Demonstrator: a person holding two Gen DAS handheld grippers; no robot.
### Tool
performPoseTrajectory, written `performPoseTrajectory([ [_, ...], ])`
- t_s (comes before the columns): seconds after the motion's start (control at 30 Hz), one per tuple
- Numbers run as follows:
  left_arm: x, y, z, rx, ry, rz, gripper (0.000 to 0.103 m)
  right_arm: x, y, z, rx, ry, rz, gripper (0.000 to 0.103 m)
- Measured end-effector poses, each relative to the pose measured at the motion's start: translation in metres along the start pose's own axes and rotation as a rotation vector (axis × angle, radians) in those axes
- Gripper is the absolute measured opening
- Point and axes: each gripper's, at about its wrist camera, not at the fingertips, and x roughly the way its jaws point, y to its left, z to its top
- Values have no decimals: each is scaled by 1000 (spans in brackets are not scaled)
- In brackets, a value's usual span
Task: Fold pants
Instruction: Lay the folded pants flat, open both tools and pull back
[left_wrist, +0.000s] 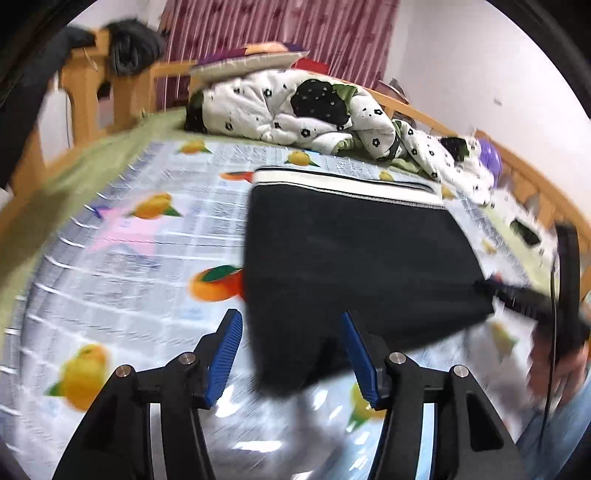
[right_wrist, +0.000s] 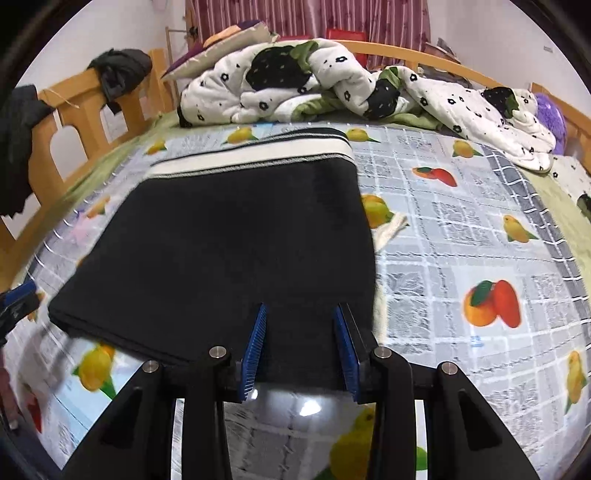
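Observation:
Black pants (right_wrist: 229, 236) with a white waistband (right_wrist: 258, 155) lie folded flat on the fruit-print bed sheet (right_wrist: 461, 229). My right gripper (right_wrist: 300, 308) stands open at their near right edge, and the flat fabric runs between its blue pads without being pinched. In the left wrist view the pants (left_wrist: 362, 251) fill the middle. My left gripper (left_wrist: 290, 315) is open over their near left corner, which lies loose between the fingers. The right gripper (left_wrist: 517, 295) shows at the pants' right corner, blurred, with a hand (left_wrist: 554, 369) behind it.
A rumpled white quilt with black flowers (right_wrist: 332, 81) and a pillow (right_wrist: 221, 44) lie along the far side. Wooden bed rails (right_wrist: 74, 107) hold dark clothes (right_wrist: 122, 70). A purple plush (right_wrist: 550, 110) sits far right. A small white cloth (right_wrist: 389, 229) lies beside the pants.

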Motion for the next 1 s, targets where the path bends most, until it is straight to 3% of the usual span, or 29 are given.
performPoseTrajectory([
  [0.13, 41, -6, -1, -12, 118, 28, 55, 13, 12, -8, -41, 44, -21, 38],
  [0.27, 38, -17, -16, 50, 112, 81, 60, 19, 14, -19, -70, 80, -59, 37],
  [0.4, 24, -14, -14, -3, 146, 82, 60, 2, 8, -15, -56, 73, -69, 38],
  [0.6, -15, -27, -3, -11, 112, 101, 61, -39, -3, 1, 18, 18, -53, 49],
  [0.8, -59, -55, 11, 13, 37, 111, 73, -83, 3, 4, 7, -16, -100, 51],
  [0.83, -67, -61, 11, 23, 18, 115, 77, -90, 4, 4, 7, -18, -109, 53],
  [0.9, -80, -73, 11, 50, -9, 124, 81, -105, 5, 1, 9, -28, -112, 74],
  [1.0, -95, -82, 6, 47, -28, 121, 82, -130, 9, -5, 8, -91, -135, 94],
])
